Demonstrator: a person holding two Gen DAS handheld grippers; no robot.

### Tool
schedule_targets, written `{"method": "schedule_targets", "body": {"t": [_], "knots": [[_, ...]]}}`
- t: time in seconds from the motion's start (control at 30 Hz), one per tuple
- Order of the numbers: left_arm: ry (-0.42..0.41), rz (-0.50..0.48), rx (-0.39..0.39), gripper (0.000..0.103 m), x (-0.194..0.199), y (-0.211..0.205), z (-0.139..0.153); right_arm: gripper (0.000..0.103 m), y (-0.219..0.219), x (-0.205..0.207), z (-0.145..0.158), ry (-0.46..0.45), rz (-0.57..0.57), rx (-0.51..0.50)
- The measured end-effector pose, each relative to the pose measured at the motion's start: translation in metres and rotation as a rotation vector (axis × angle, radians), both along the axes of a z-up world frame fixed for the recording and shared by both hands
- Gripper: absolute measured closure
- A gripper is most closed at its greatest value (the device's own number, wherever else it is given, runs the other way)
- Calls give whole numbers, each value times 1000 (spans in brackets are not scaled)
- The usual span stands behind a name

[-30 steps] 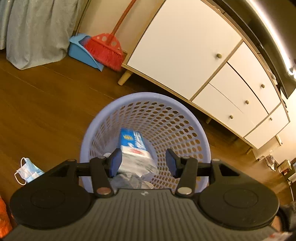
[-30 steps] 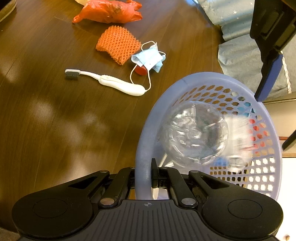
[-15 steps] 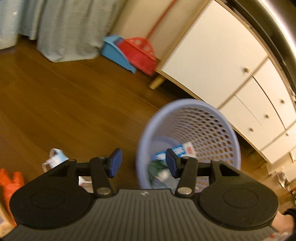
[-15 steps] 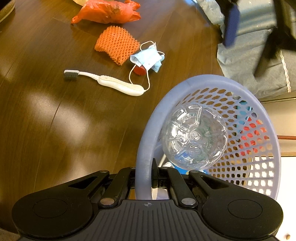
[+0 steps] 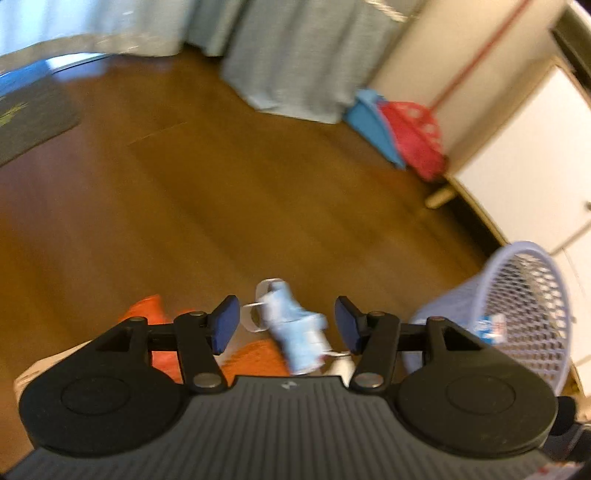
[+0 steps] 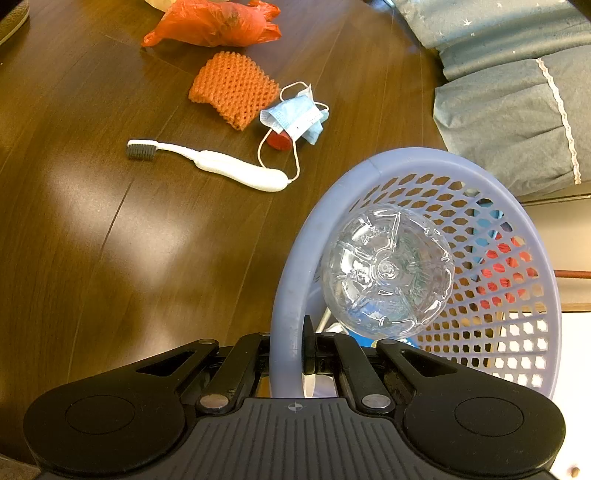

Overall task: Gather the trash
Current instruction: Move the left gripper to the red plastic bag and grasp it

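Observation:
My right gripper [image 6: 295,354] is shut on the rim of the lilac mesh basket [image 6: 291,280], which holds a clear plastic bottle [image 6: 386,271]. On the wooden floor lie a blue face mask [image 6: 295,118], a white toothbrush [image 6: 221,166], an orange foam net [image 6: 232,88], a red bottle cap [image 6: 277,140] and an orange plastic bag [image 6: 214,24]. My left gripper [image 5: 286,326] is open and empty, hovering over the face mask [image 5: 295,332] with the orange net [image 5: 255,358] below it. The basket [image 5: 532,314] sits at its right, a blue carton [image 5: 489,326] inside.
A white cabinet [image 5: 535,155] stands on wooden legs at the right, with a red broom [image 5: 417,136] and blue dustpan [image 5: 373,118] beside it. Grey-blue curtains [image 5: 295,55] hang at the back. A dark mat [image 5: 29,122] lies at the far left. Bedding [image 6: 517,110] borders the floor.
My left gripper has swung left, away from the basket where it dropped the blue carton, and now hangs over the face mask. The right gripper keeps its hold on the rim.

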State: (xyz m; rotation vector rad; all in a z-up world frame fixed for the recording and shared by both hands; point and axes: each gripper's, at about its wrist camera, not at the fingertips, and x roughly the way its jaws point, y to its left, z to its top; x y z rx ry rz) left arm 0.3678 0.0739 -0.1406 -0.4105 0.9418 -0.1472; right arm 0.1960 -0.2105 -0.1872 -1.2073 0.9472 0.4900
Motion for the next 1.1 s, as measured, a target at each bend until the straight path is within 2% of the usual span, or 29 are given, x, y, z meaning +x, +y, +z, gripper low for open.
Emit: {"method": "schedule_targets", "body": {"t": [0.07,0.2,0.43,0.63,0.93,1.1], "knots": [[9,28,47,48,-7,15,-9,103,0,0,0,0,0,0],[65,53,83,45,-20,31,-35,103,-1,0,0,1,3,-1],[99,-36,171,44,-34,14,-69,103,1,0,-2,2,8,-7],[112,-60,238,44,-33,-2,-84,103,0,0,-2,0,10,-8],[145,-45,322,46,-36,-15,-104,103,0,0,-4,-1,10,-4],[151,-39,370,52,-39,-19,-107,103,0,0,-4,-1,10,-3]]}}
